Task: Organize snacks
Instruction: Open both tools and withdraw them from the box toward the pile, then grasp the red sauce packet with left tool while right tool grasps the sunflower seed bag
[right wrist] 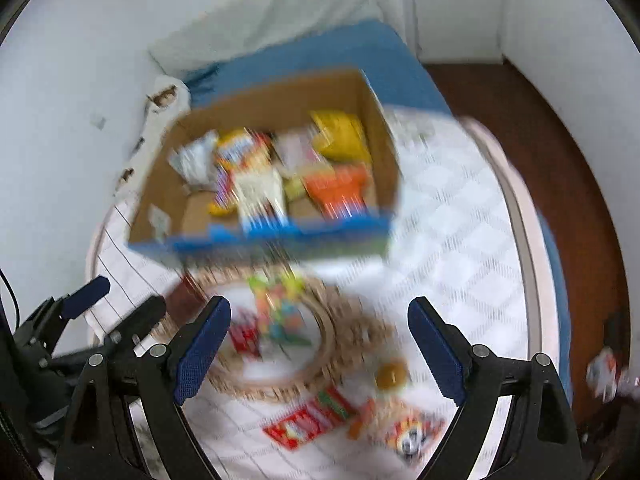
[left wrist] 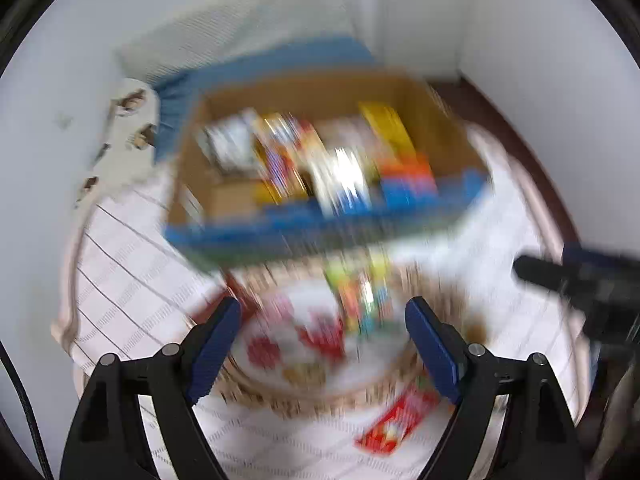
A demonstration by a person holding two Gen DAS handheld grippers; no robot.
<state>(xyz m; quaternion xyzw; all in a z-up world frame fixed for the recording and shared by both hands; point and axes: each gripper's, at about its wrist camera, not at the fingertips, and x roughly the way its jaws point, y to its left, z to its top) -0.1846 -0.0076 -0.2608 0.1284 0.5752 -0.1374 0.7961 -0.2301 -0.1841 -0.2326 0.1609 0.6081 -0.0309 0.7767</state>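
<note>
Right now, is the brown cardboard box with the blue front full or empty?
Partly full. The brown cardboard box holds several colourful snack packets, yet bare cardboard floor shows at its near left corner.

Both views are motion-blurred. The open brown cardboard box with blue outer sides (left wrist: 320,92) holds coloured snack packets (right wrist: 256,176) whose print and number cannot be read. At 6 o'clock of the box, the round woven straw basket (right wrist: 352,332) is smeared; its contents show only as red, green and white patches. The flat red packet on the white quilted cloth (left wrist: 396,424) carries illegible lettering. The small round amber object (right wrist: 390,374) cannot be identified. At 3 o'clock in the left view, the other black gripper (left wrist: 584,280) is cut off by the edge.
</note>
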